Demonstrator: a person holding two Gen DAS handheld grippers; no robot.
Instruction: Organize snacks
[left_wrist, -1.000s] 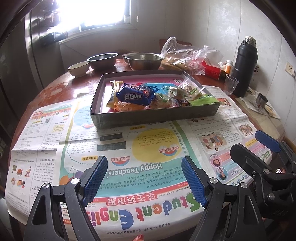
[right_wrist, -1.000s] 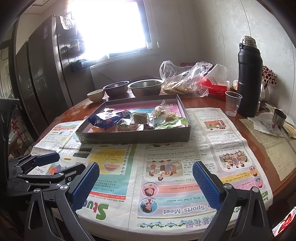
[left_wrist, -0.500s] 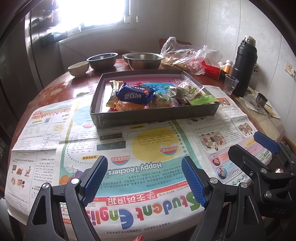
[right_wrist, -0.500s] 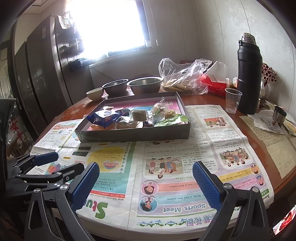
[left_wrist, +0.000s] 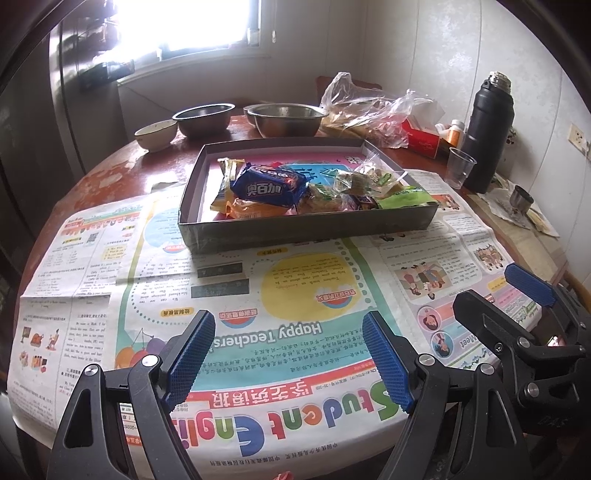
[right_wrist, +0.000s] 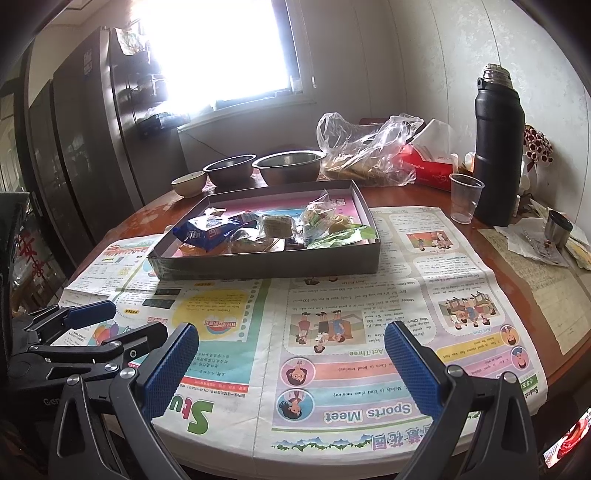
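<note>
Snacks (left_wrist: 295, 190): heaped in grey tray (left_wrist: 306, 230), well ahead of both jaw sets. Left gripper (left_wrist: 288, 354) and right gripper (right_wrist: 291, 363): jaws wide, empty, above newspaper (left_wrist: 236, 288), apparently poised for reaching.

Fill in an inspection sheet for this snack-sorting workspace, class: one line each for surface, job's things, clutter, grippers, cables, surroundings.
Surface: round wooden table, newspaper spread over it.
Job's things: wrapped snacks piled in a shallow grey box.
Clutter: two steel bowls, small bowl, plastic bag, black flask, plastic cup.
Grippers: left gripper and right gripper open, empty, over the newspaper.
Cables: nothing seen.
Surroundings: bright window, dark cabinet.
</note>
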